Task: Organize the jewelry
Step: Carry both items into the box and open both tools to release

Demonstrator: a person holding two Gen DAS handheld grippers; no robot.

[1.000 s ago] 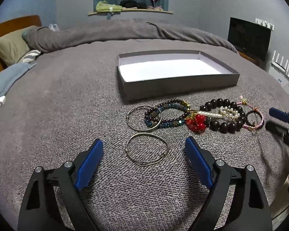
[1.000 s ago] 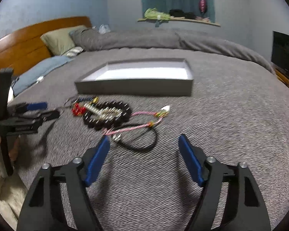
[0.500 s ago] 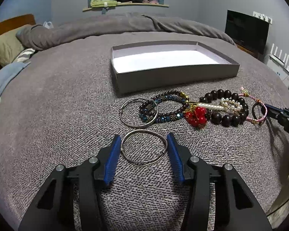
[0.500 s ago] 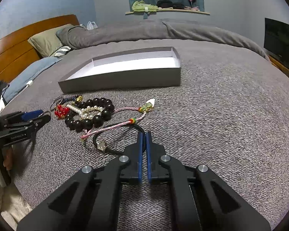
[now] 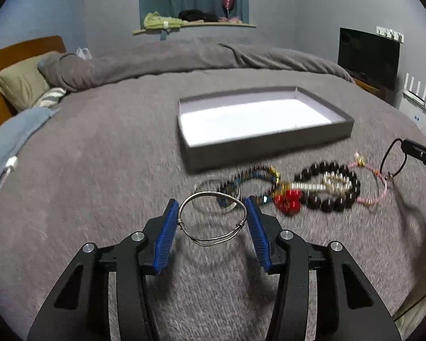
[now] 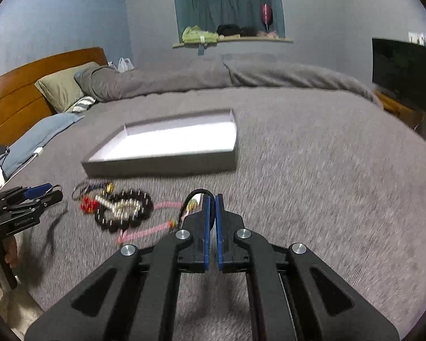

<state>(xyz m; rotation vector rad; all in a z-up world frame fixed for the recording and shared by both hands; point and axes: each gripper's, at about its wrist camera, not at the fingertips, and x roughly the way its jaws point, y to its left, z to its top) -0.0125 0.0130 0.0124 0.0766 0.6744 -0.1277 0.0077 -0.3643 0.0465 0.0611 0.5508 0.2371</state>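
Note:
My left gripper is shut on a silver wire bangle and holds it lifted above the grey bed cover. My right gripper is shut on a black cord bracelet, also lifted; in the left wrist view it hangs at the far right. On the cover lie a second silver bangle, a blue bead bracelet, red beads, a dark bead bracelet with a pearl strand, and a pink cord bracelet. The open grey box with a white floor stands behind them.
Pillows and a wooden headboard are at the left. A blue cloth with a white charger lies at the left edge. A rolled grey duvet crosses the back. A TV stands at the right.
Both grippers closed from wide open, the left on the silver bangle and the right on the black cord bracelet, and both have lifted their pieces off the cover.

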